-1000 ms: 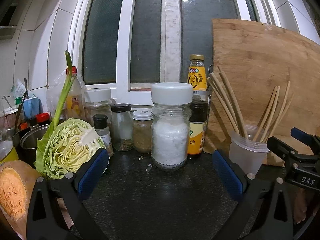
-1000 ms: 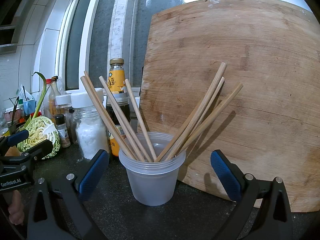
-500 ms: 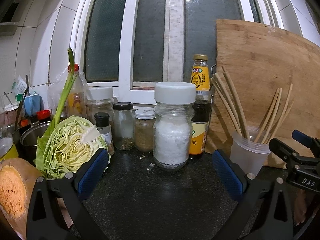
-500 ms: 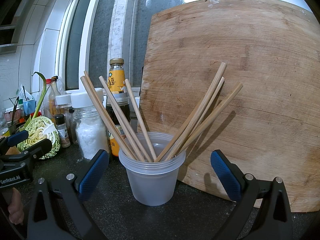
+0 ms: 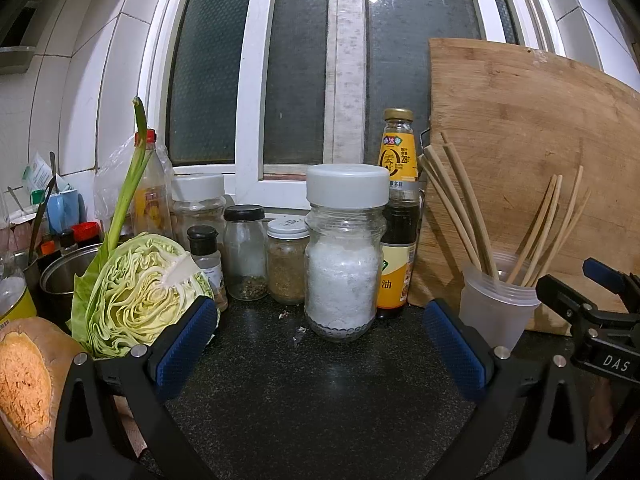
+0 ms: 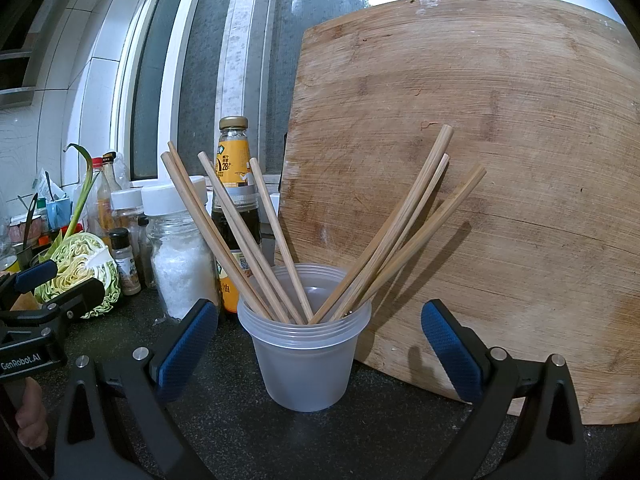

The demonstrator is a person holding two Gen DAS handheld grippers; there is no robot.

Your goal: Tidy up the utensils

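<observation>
While both tools are being held low over the dark speckled stone surface [image 6: 320, 440], the wooden chopsticks [image 6: 248, 248] are being kept upright in the translucent plastic cup [image 6: 306, 356], just in front of the large wooden cutting board [image 6: 500, 184] leaning at the far right. Seven sticks are being counted: four leaning left, three leaning right. One cup rim is being seen, though ridges suggest nested cups.

The right hand-held gripper [image 6: 318, 344] is being held with its blue pads wide apart on either side of the cup, nothing between them being touched. The left hand-held gripper [image 5: 320, 344] is likewise being held spread and empty, facing the white-lidded glass jar of salt [image 5: 344, 256].

Such a scene is being matched equally by sticks already gathered or by sticks about to be taken out and sorted. Whichever applies, any closing should be centred and gentle, since the light cup is being judged easy to tip.
</observation>
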